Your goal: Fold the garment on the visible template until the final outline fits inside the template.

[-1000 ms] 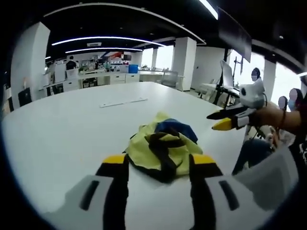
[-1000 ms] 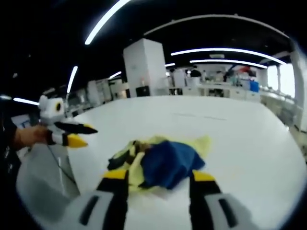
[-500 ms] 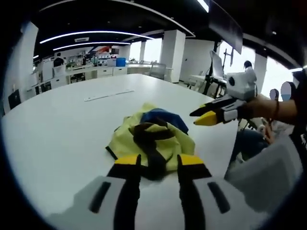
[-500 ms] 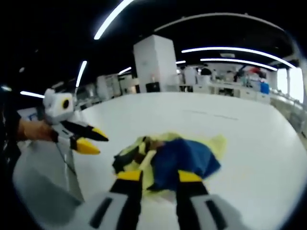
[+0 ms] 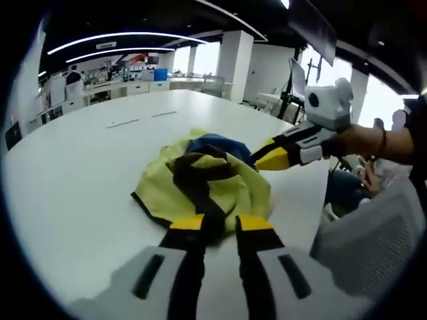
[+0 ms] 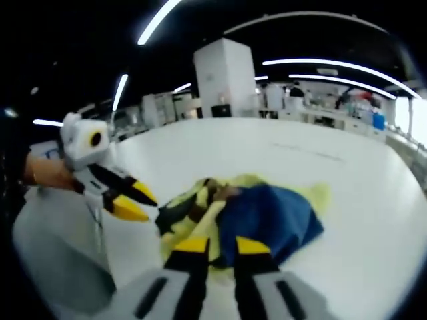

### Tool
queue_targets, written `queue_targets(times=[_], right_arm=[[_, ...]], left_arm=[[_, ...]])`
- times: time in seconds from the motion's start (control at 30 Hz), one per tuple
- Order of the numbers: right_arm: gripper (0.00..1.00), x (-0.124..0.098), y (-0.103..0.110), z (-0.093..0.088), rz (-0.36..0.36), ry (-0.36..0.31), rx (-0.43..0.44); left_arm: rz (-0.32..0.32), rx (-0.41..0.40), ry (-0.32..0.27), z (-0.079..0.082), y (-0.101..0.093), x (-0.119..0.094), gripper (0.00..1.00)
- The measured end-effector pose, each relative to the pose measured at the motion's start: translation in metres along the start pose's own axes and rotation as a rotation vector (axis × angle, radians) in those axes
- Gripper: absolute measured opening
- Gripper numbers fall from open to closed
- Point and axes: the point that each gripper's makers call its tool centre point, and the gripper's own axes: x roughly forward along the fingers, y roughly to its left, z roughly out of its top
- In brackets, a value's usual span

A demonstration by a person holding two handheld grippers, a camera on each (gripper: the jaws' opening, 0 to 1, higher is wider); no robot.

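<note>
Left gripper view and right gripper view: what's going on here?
A person holds a two-jaw gripper in each hand over a crumpled yellow, black and blue garment bunched on a white table. The left gripper has its jaws nearly together at the garment's near edge; whether they pinch cloth is unclear. The right gripper is likewise narrowed at the blue part. Nothing is folded or spread flat yet.

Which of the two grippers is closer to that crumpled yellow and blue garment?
Hard to separate. The left gripper and the right gripper each have their tips at the garment's near edge, on opposite sides.
</note>
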Motion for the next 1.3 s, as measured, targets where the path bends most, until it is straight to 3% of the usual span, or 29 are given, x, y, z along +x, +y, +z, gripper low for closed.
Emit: queue_targets(times=[0.47, 0.63, 0.77, 0.9, 1.07, 1.3], right_arm=[[0.0, 0.013, 0.001, -0.01, -0.013, 0.044, -0.009], [0.0, 0.014, -0.001, -0.011, -0.025, 0.049, 0.012], [0.0, 0.013, -0.002, -0.009, -0.028, 0.042, 0.012], [0.0, 0.007, -0.004, -0.002, -0.046, 0.027, -0.009], [0.0, -0.001, -0.008, 0.01, -0.068, 0.001, -0.037], [0.0, -0.014, -0.018, 0.029, -0.106, -0.026, -0.069]], left_arm=[[-0.03, -0.078, 0.047, -0.016, 0.003, 0.02, 0.0], [-0.047, -0.157, 0.025, -0.016, 0.001, 0.021, 0.0], [-0.042, -0.152, 0.033, -0.016, -0.002, 0.019, 0.0], [-0.042, -0.146, 0.012, -0.004, -0.003, 0.011, 0.0], [-0.028, -0.071, -0.024, 0.013, 0.003, -0.003, 0.0], [0.009, -0.101, -0.087, 0.037, 0.011, -0.025, 0.0]])
